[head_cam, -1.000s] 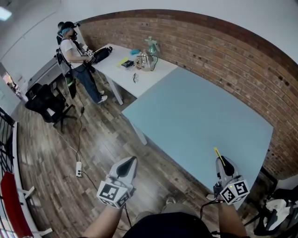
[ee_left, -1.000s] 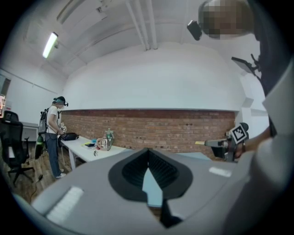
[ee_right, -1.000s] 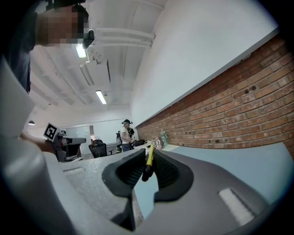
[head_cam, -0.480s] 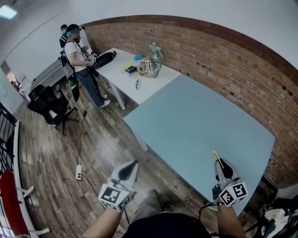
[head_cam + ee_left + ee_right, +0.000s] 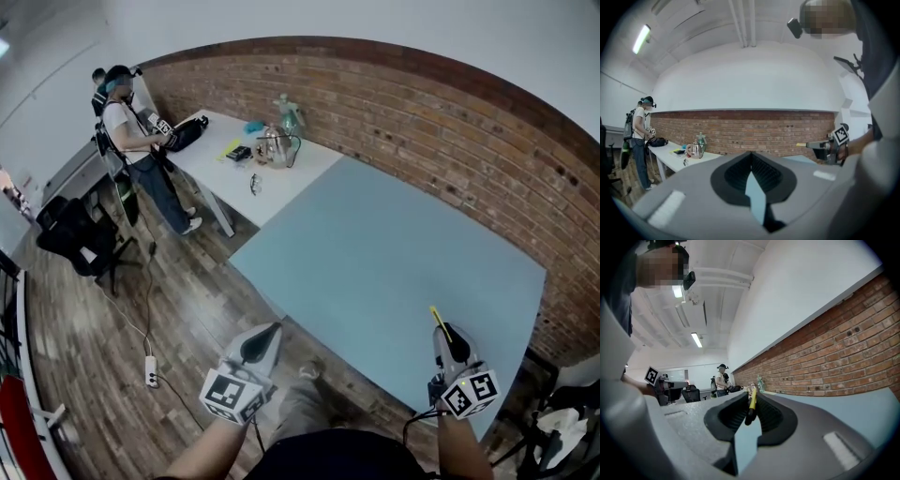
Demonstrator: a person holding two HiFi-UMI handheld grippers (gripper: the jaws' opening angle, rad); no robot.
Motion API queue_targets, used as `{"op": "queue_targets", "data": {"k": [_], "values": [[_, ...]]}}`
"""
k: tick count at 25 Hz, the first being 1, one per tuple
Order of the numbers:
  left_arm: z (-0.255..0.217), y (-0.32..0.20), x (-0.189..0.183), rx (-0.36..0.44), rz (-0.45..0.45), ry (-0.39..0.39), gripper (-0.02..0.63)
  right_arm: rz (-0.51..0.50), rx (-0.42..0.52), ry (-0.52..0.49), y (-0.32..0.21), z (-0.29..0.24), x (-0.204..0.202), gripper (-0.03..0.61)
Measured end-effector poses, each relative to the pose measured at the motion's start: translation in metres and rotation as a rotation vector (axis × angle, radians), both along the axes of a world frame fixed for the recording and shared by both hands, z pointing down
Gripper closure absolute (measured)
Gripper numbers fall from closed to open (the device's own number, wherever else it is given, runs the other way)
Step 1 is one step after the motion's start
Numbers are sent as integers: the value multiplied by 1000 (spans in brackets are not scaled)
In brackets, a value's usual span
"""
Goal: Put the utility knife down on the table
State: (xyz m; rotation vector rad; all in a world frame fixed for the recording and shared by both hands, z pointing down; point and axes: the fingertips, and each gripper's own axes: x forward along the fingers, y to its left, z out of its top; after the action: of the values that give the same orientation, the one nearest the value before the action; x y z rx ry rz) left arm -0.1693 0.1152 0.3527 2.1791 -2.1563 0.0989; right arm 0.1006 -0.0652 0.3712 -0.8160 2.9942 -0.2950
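Note:
My right gripper [image 5: 441,327] is shut on the utility knife [image 5: 437,316], a thin yellow and black tool that sticks out forward past the jaw tips. It hovers over the near right corner of the light blue table [image 5: 375,234]. In the right gripper view the utility knife [image 5: 752,403] lies between the closed jaws of my right gripper [image 5: 751,395], held about level. My left gripper [image 5: 272,328] is shut with nothing in it, off the table's near edge over the wooden floor. In the left gripper view my left gripper [image 5: 751,153] points at the brick wall.
A white table [image 5: 295,178] adjoins the blue one at the far left, bearing a kettle [image 5: 272,148], a bottle [image 5: 285,110] and small items. A person [image 5: 131,141] stands beside it. An office chair [image 5: 75,230] and a power strip [image 5: 150,370] are on the floor.
The head view has swung, so the tables and the standing person now sit further left. Both grippers keep about the same places in the picture, the knife still gripped.

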Motion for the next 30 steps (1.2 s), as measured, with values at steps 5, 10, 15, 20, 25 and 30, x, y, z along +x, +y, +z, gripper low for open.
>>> {"op": "queue_targets", "data": {"k": [5, 10, 15, 20, 25, 30], "values": [[-1, -42, -21, -2, 50, 6, 626, 42, 9, 25, -20, -2, -8, 523], [-4, -79, -46, -6, 92, -1, 626, 109, -11, 32, -41, 1, -13, 524], [1, -118, -63, -29, 152, 17, 626, 168, -35, 53, -61, 5, -22, 523], [0, -155, -80, -32, 218, 28, 626, 222, -50, 60, -76, 4, -41, 524], [-1, -184, -98, -31, 289, 38, 626, 278, -49, 56, -89, 2, -64, 523], [3, -214, -110, -38, 361, 49, 626, 343, -48, 34, -100, -5, -74, 523]]}}
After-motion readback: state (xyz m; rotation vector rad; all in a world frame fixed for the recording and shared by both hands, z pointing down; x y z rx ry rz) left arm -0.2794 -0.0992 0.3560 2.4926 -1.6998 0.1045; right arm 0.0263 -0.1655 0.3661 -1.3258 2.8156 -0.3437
